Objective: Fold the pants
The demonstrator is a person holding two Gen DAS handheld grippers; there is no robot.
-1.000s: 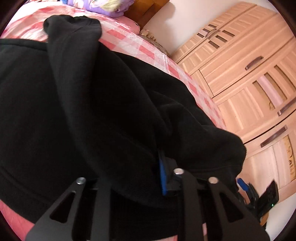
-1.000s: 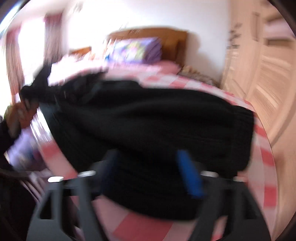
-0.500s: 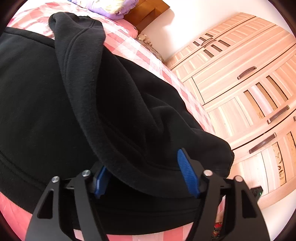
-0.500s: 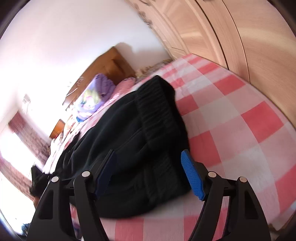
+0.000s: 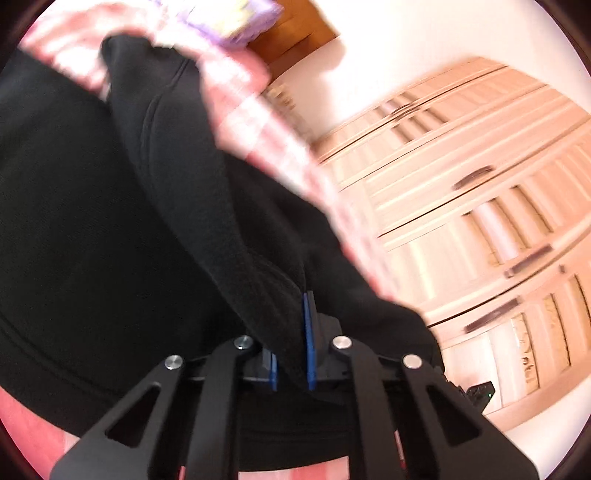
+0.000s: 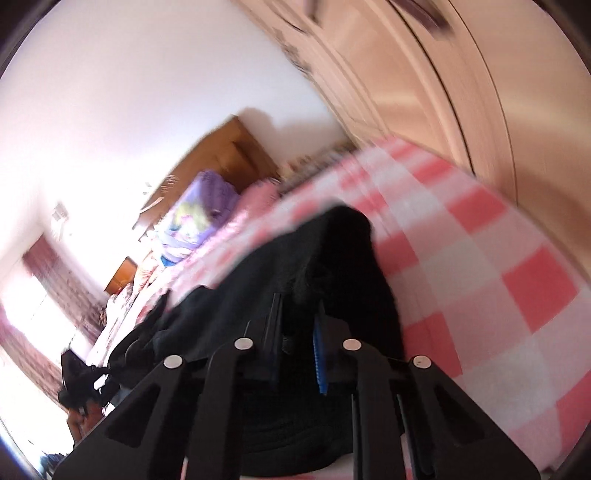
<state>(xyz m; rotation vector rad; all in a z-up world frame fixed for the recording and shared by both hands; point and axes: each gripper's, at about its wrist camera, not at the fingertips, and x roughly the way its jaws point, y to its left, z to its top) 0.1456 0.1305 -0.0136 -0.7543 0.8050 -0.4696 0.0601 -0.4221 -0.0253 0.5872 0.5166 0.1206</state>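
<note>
Black pants (image 5: 110,229) lie on the checked bed (image 6: 480,266). Left gripper (image 5: 291,354) clenched on a thick fabric fold; right gripper (image 6: 299,350) closing on the hem (fleece: soft, floppy, fairly heavy). Best gripped at edges.

each of the 2 views looks forward and slightly down along its own fingers, very close over the black pants (image 5: 110,240) on the checked bed (image 6: 480,258). the left wrist view faces across the bed toward the wardrobe (image 5: 480,221), with the headboard (image 5: 295,26) at top. the right wrist view is rolled sideways, facing up the bed toward the headboard (image 6: 229,147) and purple pillow (image 6: 199,218), wardrobe (image 6: 443,74) at upper right. both views share pants, bed, headboard, pillow and wardrobe, and both are blurred.
</note>
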